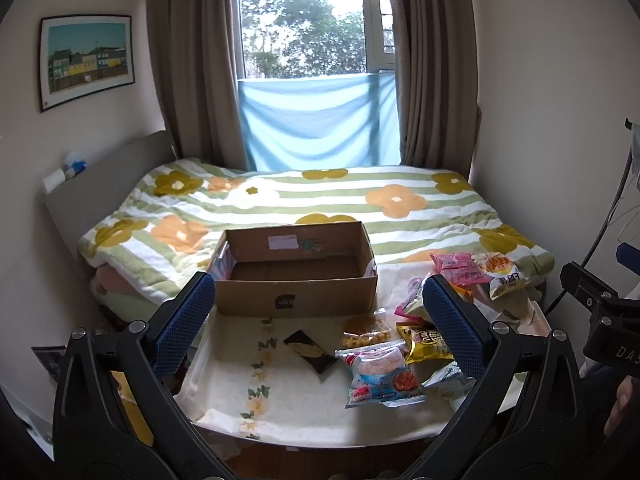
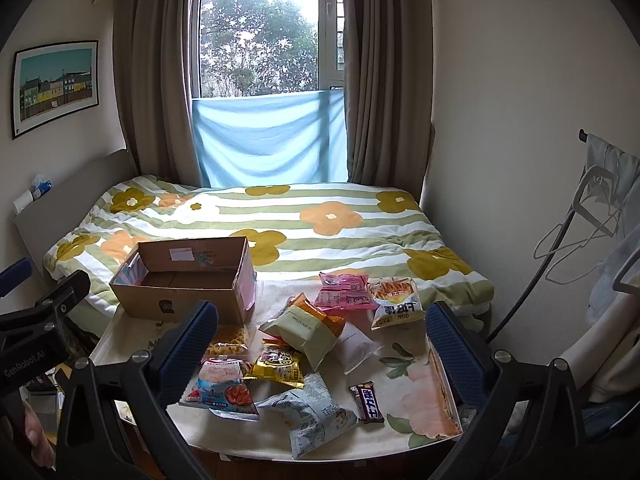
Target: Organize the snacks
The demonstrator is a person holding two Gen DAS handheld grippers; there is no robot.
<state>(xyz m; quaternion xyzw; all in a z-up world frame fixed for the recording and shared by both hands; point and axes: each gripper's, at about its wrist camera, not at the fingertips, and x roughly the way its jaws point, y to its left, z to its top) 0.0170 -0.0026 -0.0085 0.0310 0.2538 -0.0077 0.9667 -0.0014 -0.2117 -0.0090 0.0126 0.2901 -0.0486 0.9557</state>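
Your left tool (image 1: 318, 318) and right tool (image 2: 322, 334): fingers spread apart, nothing held. Cardboard box (image 1: 296, 270): open, empty, at 12 o'clock on the table (image 1: 280, 412), long axis 9-to-3. Dark packet (image 1: 311, 350): lies alone, long axis 10-to-4. Snack packets (image 2: 304, 344): heaped toward 3 o'clock. Chocolate bar (image 2: 367, 402): long axis 11-to-5, wrapper writing unreadable.

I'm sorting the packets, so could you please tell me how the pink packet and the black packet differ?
The pink packet lies at the far right among other snacks; the black packet lies alone at the left. The pink one looks larger and puffier, the black one slim and flat. Both lie outside the cardboard box.
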